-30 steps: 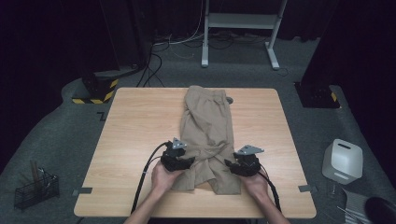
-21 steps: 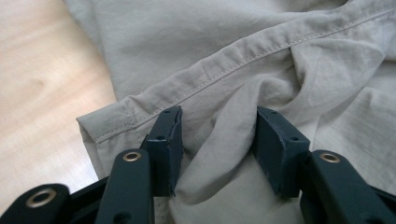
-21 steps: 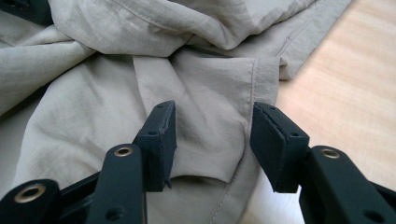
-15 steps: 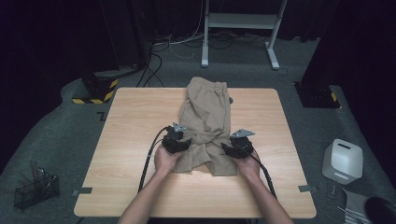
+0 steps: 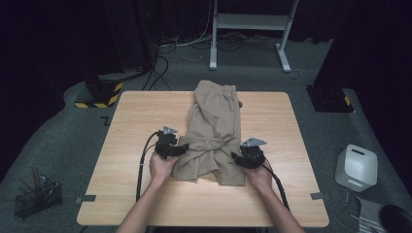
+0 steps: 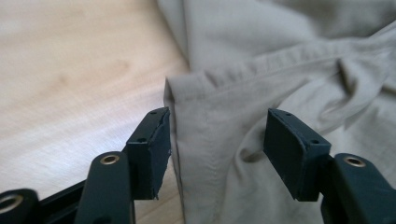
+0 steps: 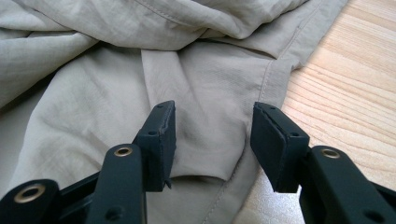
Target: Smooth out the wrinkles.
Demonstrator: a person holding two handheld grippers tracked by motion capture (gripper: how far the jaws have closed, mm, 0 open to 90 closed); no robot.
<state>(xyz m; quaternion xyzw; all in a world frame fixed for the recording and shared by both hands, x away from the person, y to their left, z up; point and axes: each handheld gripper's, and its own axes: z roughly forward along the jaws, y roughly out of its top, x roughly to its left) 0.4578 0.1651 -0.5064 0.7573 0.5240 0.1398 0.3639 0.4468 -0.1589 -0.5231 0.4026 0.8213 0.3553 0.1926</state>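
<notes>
A beige pair of trousers [image 5: 216,116] lies lengthwise along the middle of the wooden table [image 5: 136,116], its near end bunched and partly folded over. My left gripper [image 5: 180,148] sits at the garment's near left edge. In the left gripper view it [image 6: 217,140] stands open, with a stitched hem corner [image 6: 196,93] of the cloth between its jaws. My right gripper [image 5: 238,158] is at the near right edge. In the right gripper view it [image 7: 212,135] is open too, over a flat flap of fabric [image 7: 210,84] beside bare wood.
On the floor, a white box-like device [image 5: 357,167] stands to the right and a black wire basket [image 5: 36,196] to the left. A yellow-black striped base [image 5: 99,92] and a white frame stand [image 5: 248,22] sit beyond the table's far edge.
Both grippers went from the trousers' near end forward toward the table's middle, and the near cloth now lies bunched and folded there. Their jaws now stand open.
</notes>
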